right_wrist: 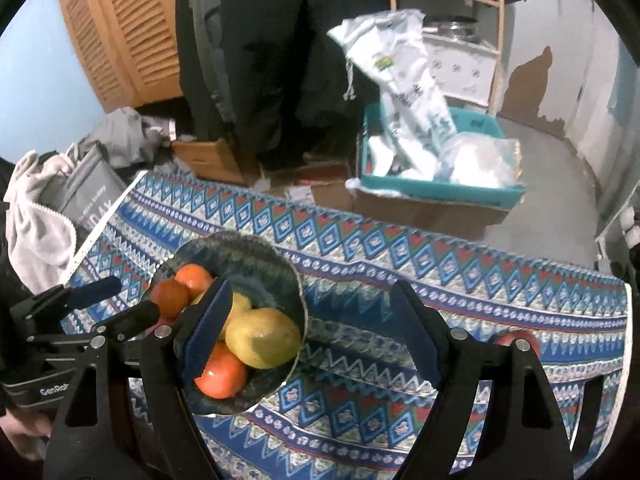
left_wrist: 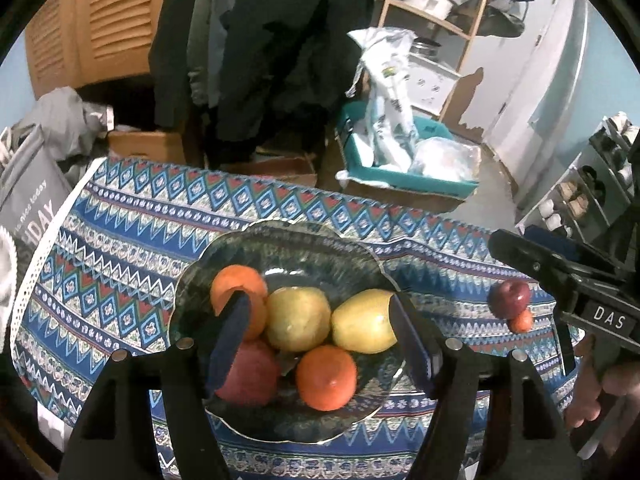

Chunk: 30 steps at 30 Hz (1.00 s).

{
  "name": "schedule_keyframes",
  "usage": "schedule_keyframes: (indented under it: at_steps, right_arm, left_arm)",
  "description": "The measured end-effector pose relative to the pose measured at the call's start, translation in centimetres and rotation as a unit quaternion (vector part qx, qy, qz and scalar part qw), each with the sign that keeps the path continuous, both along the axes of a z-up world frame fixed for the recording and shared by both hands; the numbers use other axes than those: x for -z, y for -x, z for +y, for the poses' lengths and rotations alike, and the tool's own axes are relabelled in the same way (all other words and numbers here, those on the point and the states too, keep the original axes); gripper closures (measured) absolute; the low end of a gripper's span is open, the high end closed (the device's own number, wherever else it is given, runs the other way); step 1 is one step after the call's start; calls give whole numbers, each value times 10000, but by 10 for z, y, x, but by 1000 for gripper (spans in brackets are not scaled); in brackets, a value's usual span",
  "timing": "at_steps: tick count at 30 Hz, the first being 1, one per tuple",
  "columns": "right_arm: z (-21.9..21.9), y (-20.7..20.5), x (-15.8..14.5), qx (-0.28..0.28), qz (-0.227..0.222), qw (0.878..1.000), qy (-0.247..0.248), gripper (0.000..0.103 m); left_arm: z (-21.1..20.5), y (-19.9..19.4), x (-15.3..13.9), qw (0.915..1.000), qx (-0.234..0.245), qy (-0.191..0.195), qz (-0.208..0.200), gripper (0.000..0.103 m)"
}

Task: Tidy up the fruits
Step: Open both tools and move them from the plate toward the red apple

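Note:
A dark glass bowl (left_wrist: 352, 252) sits on the patterned tablecloth (left_wrist: 132, 236). It holds two oranges (left_wrist: 326, 376), two yellow fruits (left_wrist: 298, 318) and a red apple (left_wrist: 250, 376). My left gripper (left_wrist: 320, 336) is open and empty, hovering over the bowl. A dark red apple (left_wrist: 510, 298) and a small orange fruit (left_wrist: 522, 320) lie on the cloth to the right of the bowl. My right gripper (right_wrist: 310, 332) is open and empty, above the cloth just right of the bowl (right_wrist: 256, 256). A red fruit (right_wrist: 516, 340) shows partly behind its right finger.
Beyond the table's far edge stand a teal box (left_wrist: 404, 176) with white bags, cardboard boxes (left_wrist: 148, 144), hanging dark clothes (left_wrist: 276, 48) and a wooden shelf (left_wrist: 440, 8). A grey bag (left_wrist: 28, 204) lies at the table's left end. A shoe rack (left_wrist: 580, 192) stands at the right.

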State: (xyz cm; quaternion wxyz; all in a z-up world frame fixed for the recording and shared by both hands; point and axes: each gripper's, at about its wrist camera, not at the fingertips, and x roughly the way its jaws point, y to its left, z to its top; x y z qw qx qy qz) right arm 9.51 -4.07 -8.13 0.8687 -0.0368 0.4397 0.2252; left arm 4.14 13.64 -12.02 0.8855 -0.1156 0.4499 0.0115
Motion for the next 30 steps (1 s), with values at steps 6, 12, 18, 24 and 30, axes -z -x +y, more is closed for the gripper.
schedule_keyframes:
  at_steps: [6, 12, 18, 24, 30]
  right_arm:
    - [-15, 7, -19, 120, -224, 9997, -24, 21]
    - [-32, 14, -36, 261, -406, 9988, -80, 21]
    - [-50, 19, -50, 398, -547, 9977, -90, 21]
    - [-71, 26, -58, 556, -694, 9960, 0, 21]
    - [-95, 31, -63, 756, -781, 9941, 5, 21]
  left_arm:
    - [-15, 4, -16, 9998, 107, -107, -164, 26]
    - [-29, 7, -33, 9988, 194, -297, -340, 26]
    - [-40, 7, -47, 9981, 243, -301, -489, 23]
    - [-58, 6, -58, 9974, 377, -289, -550, 23]
    - [-78, 5, -67, 9959, 552, -351, -632, 21]
